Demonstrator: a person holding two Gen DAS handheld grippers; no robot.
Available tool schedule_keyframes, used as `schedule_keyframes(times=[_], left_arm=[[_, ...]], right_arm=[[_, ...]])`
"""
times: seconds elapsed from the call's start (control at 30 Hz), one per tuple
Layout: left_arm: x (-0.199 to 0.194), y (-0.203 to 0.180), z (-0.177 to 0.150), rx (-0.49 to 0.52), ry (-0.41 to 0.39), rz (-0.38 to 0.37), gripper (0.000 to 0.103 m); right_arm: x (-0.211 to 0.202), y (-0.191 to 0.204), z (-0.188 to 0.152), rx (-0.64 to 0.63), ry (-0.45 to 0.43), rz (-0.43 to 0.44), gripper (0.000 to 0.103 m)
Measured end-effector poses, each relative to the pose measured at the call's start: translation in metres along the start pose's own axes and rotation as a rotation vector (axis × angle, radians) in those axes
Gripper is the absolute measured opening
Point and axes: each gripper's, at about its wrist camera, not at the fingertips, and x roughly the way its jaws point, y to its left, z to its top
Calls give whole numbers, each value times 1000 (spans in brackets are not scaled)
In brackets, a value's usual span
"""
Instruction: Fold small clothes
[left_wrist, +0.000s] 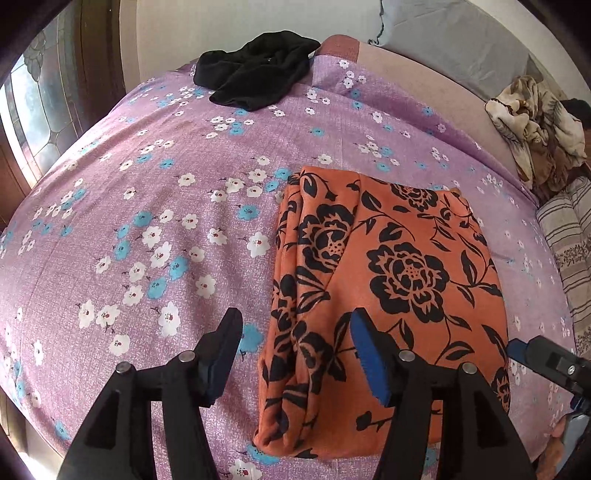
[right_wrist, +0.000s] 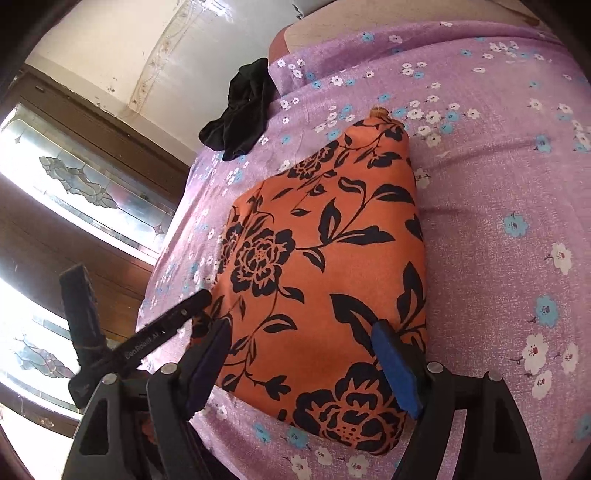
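Note:
An orange garment with a black flower print (left_wrist: 388, 280) lies folded into a thick rectangle on the purple flowered bed sheet (left_wrist: 147, 221). It also shows in the right wrist view (right_wrist: 325, 266). My left gripper (left_wrist: 295, 354) is open and empty, just above the garment's near left edge. My right gripper (right_wrist: 299, 365) is open and empty, its fingers straddling the garment's near end; its tip shows at the right edge of the left wrist view (left_wrist: 517, 349). A crumpled black garment (left_wrist: 255, 70) lies at the far edge of the bed, also in the right wrist view (right_wrist: 240, 110).
A grey pillow (left_wrist: 461, 37) and a brown patterned blanket (left_wrist: 535, 125) lie at the far right. A striped cushion (left_wrist: 569, 236) sits at the right edge. A wooden window with leaded glass (right_wrist: 85, 184) stands left of the bed. The left gripper's fingers (right_wrist: 173, 321) reach in beside the garment.

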Motion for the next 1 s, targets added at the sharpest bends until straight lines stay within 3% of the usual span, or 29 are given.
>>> schedule_keyframes(times=[0.1, 0.2, 0.3, 0.4, 0.53, 0.7, 0.8, 1.0], left_arm=[[6, 1, -6, -11, 26, -17, 63], [25, 6, -16, -26, 102, -18, 64], [8, 11, -14, -55, 55, -18, 65], [-7, 11, -4, -40, -19, -64, 65], [10, 24, 11, -90, 23, -119, 66], [38, 31, 23, -157, 108, -251, 66], [44, 27, 29, -158, 115, -324, 66], [64, 29, 32, -169, 148, -346, 66]], right_arm=[[-2, 7, 1, -32, -13, 11, 84], [20, -7, -2, -26, 42, -30, 86], [6, 0, 0, -14, 13, -14, 86], [-11, -1, 8, -5, -46, -6, 86], [-21, -24, 24, 62, -88, -38, 86], [0, -65, 42, 188, -44, -41, 86], [19, -73, 52, 202, -10, -12, 86], [52, -75, 59, 187, 41, -7, 86]])
